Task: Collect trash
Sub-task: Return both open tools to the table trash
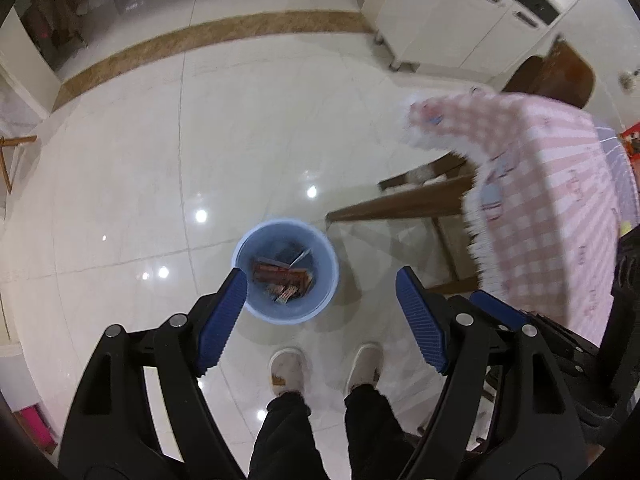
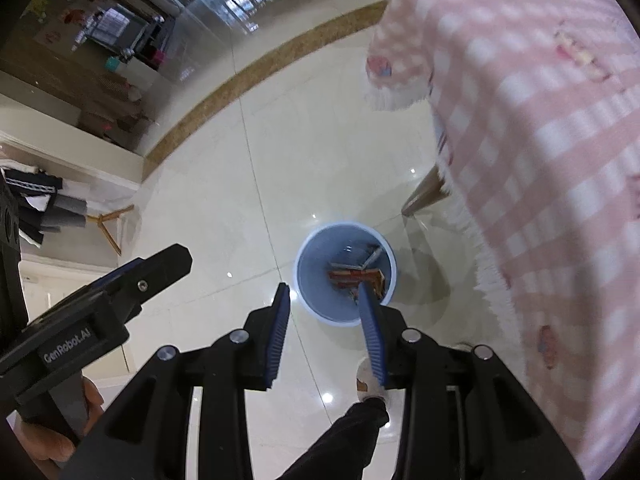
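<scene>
A light blue trash bin stands on the tiled floor below me, also in the right wrist view. Inside it lie red and brown wrappers and a dark packet. My left gripper is open wide and empty, held high above the bin. My right gripper is open and empty, also high above the bin. The left gripper's body shows at the left of the right wrist view.
A table with a pink checked cloth stands to the right of the bin. A wooden bench sits under it. My feet in white slippers stand just behind the bin. White cabinets are at the far right.
</scene>
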A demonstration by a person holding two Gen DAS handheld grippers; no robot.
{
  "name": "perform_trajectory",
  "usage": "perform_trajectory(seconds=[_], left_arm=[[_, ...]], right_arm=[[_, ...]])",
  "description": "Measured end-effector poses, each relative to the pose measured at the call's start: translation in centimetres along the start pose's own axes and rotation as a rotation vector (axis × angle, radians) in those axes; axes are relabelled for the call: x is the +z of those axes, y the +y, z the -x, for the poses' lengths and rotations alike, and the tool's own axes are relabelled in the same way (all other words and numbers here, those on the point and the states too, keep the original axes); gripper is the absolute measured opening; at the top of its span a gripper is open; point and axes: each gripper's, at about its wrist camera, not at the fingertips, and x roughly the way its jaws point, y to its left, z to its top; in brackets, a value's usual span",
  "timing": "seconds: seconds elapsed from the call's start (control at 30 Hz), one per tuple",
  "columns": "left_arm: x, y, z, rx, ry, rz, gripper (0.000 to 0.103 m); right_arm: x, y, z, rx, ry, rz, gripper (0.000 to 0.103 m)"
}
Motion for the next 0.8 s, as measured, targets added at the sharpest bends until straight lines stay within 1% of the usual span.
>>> perform_trajectory(seconds=[0.03, 0.07, 0.13, 0.2, 0.27, 0.33, 0.37, 0.43, 0.47, 0.57, 0.6, 0.63, 0.67, 0.7, 0.73, 0.77, 0.8], left_arm=[[0.2, -0.4, 0.8, 0.002, -0.023, -0.004, 0.076], [0.4, -1.2, 2.0, -0.006, -0.058, -0.013, 0.076], [0.9, -2.6, 3.7, -0.027, -0.098, -0.026, 0.076], [1.5, -5.0, 5.4, -0.051, -0.132, -0.061, 0.076], [1.9, -7.7, 6.4, -0.071, -0.154, -0.109, 0.076], [2.2, -11.4, 7.2, -0.107, -0.169, -0.169, 0.076], [2.2, -12.9, 7.3, -0.124, -0.170, -0.193, 0.076], [2.1, -16.5, 7.5, -0.159, -0.171, -0.247, 0.076], [1.8, -19.2, 7.4, -0.190, -0.165, -0.291, 0.076], [0.8, -24.9, 6.8, -0.237, -0.133, -0.385, 0.076], [0.3, -27.1, 6.5, -0.260, -0.121, -0.419, 0.076], [-0.1, -28.5, 6.3, -0.274, -0.115, -0.441, 0.076], [-0.6, -30.7, 6.0, -0.289, -0.102, -0.478, 0.076], [-1.1, -32.4, 5.7, -0.302, -0.088, -0.508, 0.076], [-1.6, -34.2, 5.4, -0.313, -0.076, -0.536, 0.076], [-2.0, -35.3, 5.2, -0.317, -0.069, -0.556, 0.076], [-2.6, -36.5, 5.0, -0.320, -0.061, -0.580, 0.076]], right_arm=[[0.2, -0.1, 1.1, 0.016, -0.023, -0.004, 0.035], [0.5, -0.3, 2.3, 0.030, -0.046, -0.008, 0.035], [0.7, -1.0, 4.5, 0.052, -0.095, -0.013, 0.035], [0.9, -2.0, 7.5, 0.058, -0.162, -0.024, 0.035], [0.9, -3.8, 10.7, 0.046, -0.234, -0.047, 0.035], [0.7, -6.1, 13.3, 0.026, -0.291, -0.081, 0.035], [0.5, -7.2, 14.4, 0.012, -0.312, -0.100, 0.035], [-0.4, -11.0, 17.4, -0.033, -0.374, -0.172, 0.035], [-0.6, -12.3, 18.2, -0.047, -0.388, -0.195, 0.035], [-2.7, -18.2, 21.4, -0.111, -0.441, -0.313, 0.036], [-3.7, -20.7, 22.7, -0.139, -0.460, -0.369, 0.036], [-4.5, -22.3, 23.4, -0.160, -0.473, -0.407, 0.038], [-5.2, -23.8, 24.1, -0.176, -0.486, -0.441, 0.043], [-6.4, -25.8, 25.0, -0.197, -0.505, -0.493, 0.046], [-7.7, -27.6, 25.7, -0.211, -0.523, -0.544, 0.051], [-8.5, -28.9, 26.1, -0.218, -0.535, -0.579, 0.056], [-9.7, -30.6, 26.5, -0.218, -0.547, -0.638, 0.058]])
